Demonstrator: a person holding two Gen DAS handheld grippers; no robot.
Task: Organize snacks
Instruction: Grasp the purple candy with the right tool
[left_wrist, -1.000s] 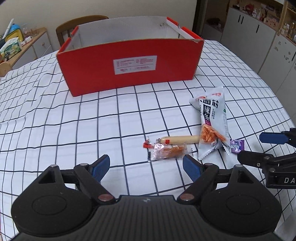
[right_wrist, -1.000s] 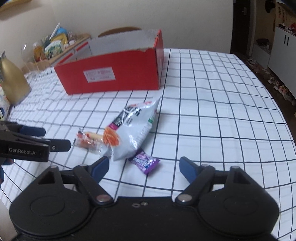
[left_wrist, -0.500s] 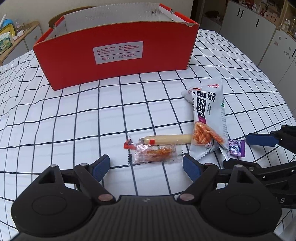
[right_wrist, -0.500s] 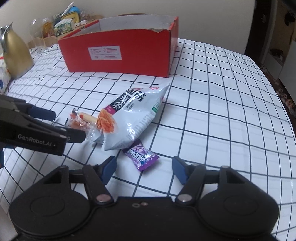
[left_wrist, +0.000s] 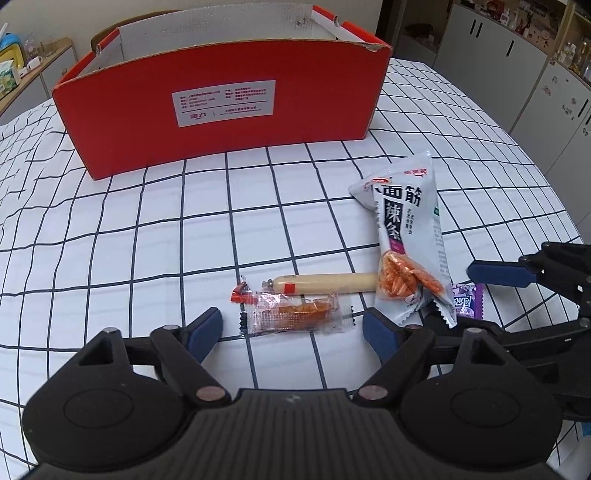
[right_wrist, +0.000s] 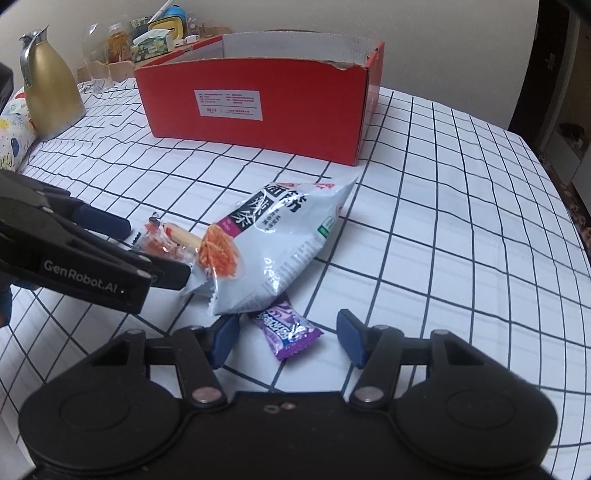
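- Left hand-held gripper (left_wrist: 291, 325): jaws spread around the clear snack packet (left_wrist: 295, 314).
- Right hand-held gripper (right_wrist: 288, 338): jaws spread around the purple candy (right_wrist: 286, 326), half hidden under the silver bag (right_wrist: 280, 240).

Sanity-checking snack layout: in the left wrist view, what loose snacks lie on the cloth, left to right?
clear orange snack packet → sausage stick → grey spicy-strip bag → purple candy, partly tucked behind the bag's lower corner.

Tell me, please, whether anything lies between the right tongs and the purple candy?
Nothing visible does: the purple candy lies on the tablecloth between the open right tongs, though the grey snack bag overlaps its far end.
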